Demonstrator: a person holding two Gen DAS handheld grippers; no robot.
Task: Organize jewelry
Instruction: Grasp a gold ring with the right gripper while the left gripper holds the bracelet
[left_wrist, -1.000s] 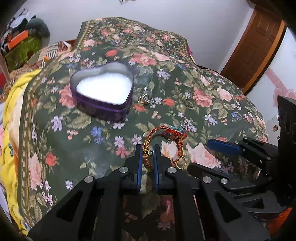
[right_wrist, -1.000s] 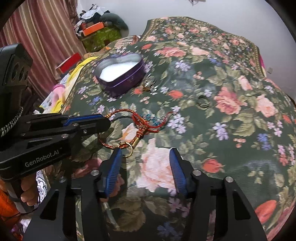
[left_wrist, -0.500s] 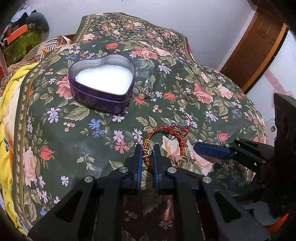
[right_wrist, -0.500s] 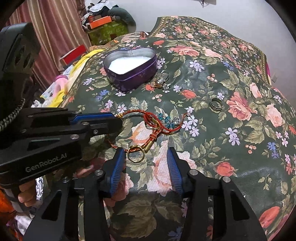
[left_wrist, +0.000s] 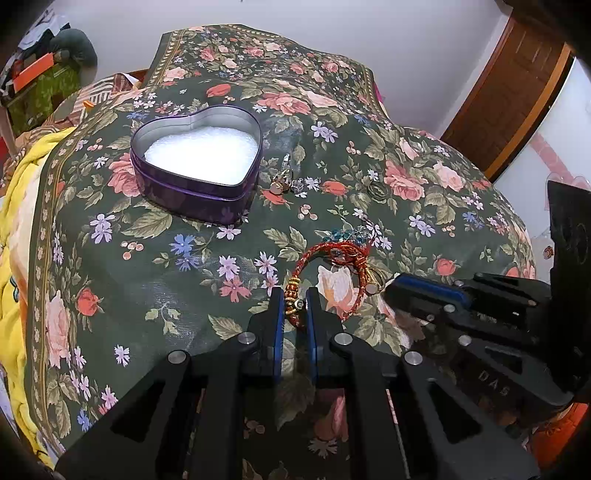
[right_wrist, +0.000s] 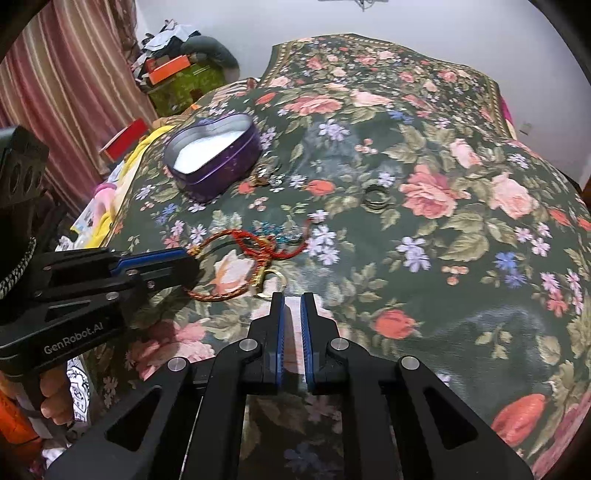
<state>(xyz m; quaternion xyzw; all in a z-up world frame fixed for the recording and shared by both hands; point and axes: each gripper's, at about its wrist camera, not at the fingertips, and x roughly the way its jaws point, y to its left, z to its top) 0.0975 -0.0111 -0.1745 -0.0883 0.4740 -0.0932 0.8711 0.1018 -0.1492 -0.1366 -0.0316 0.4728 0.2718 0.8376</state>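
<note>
Pinching the red braided bracelet (left_wrist: 334, 275) in the left gripper (left_wrist: 295, 308) by its beaded stretch; right gripper (right_wrist: 291, 301), jaws just closing to almost touching, nothing visibly between them, just beside the gold clasp ring (right_wrist: 273, 283). Lying looped near the floral bedspread's (left_wrist: 184, 266) near edge, purple heart-shaped tin (left_wrist: 197, 168) farther in. White wall (left_wrist: 314, 33) and wooden door (left_wrist: 513, 92) standing beyond.
</note>
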